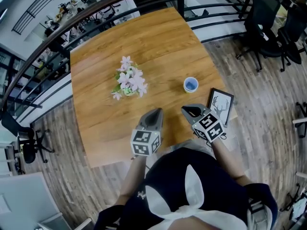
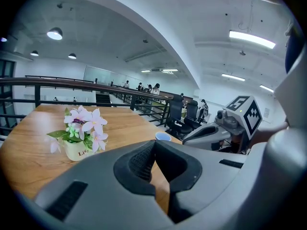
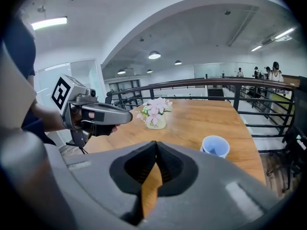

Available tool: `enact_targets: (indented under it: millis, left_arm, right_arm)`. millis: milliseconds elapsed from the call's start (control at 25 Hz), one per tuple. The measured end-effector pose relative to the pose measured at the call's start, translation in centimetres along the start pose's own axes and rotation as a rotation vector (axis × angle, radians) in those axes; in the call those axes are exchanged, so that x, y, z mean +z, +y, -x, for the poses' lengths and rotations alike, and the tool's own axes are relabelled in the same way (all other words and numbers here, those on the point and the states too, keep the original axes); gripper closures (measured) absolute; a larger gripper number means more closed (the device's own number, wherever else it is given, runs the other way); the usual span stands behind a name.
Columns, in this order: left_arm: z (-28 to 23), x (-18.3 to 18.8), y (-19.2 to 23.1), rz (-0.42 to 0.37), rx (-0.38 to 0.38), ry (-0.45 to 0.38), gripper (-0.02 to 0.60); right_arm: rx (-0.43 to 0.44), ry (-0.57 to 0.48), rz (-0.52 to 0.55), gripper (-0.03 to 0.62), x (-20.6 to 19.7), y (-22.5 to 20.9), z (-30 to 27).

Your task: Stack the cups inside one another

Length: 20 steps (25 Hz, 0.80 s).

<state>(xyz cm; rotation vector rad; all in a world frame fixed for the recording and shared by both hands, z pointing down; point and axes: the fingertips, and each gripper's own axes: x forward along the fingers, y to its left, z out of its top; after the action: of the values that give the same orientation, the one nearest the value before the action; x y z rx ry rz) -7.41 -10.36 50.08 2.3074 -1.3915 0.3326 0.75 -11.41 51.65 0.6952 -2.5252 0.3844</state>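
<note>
One pale blue cup (image 1: 191, 84) stands upright on the wooden table (image 1: 158, 42), right of centre. It also shows in the left gripper view as a cup (image 2: 163, 136) and in the right gripper view as a cup (image 3: 215, 146). My left gripper (image 1: 156, 113) hovers over the table's near edge, shut with nothing between its jaws. My right gripper (image 1: 187, 110) is beside it, just short of the cup, also shut and empty. Both grippers point toward the far side of the table. No second cup is in sight.
A small pot of pink and white flowers (image 1: 128, 83) stands left of the cup. A framed deer picture (image 1: 220, 105) lies at the table's right edge beside my right gripper. A black railing (image 1: 96, 11) runs behind the table, and office chairs (image 1: 268, 28) stand at the far right.
</note>
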Motion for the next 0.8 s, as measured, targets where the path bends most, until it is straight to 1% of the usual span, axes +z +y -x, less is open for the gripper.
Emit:
enact_targets:
  millis: [200, 320, 560, 800]
  left_arm:
    - [0.8, -0.8, -1.2, 0.007, 0.001, 0.007, 0.565]
    - [1.2, -1.4, -1.9, 0.013, 0.000, 0.013, 0.565]
    - [1.9, -2.3, -3.3, 0.022, -0.003, 0.013, 0.565]
    - [2.8, -2.5, -4.4, 0.023, -0.003, 0.010, 0.565]
  right_arm:
    - [0.062, 0.010, 0.017, 0.595, -0.5, 3.0, 0.5]
    - [0.081, 0.014, 0.036, 0.595, -0.9, 4.2, 0.8]
    - [0.081, 0.007, 0.047, 0.595, -1.2, 4.9, 1.5]
    - [0.069, -0.018, 0.051, 0.595, -0.6, 5.3, 2.4]
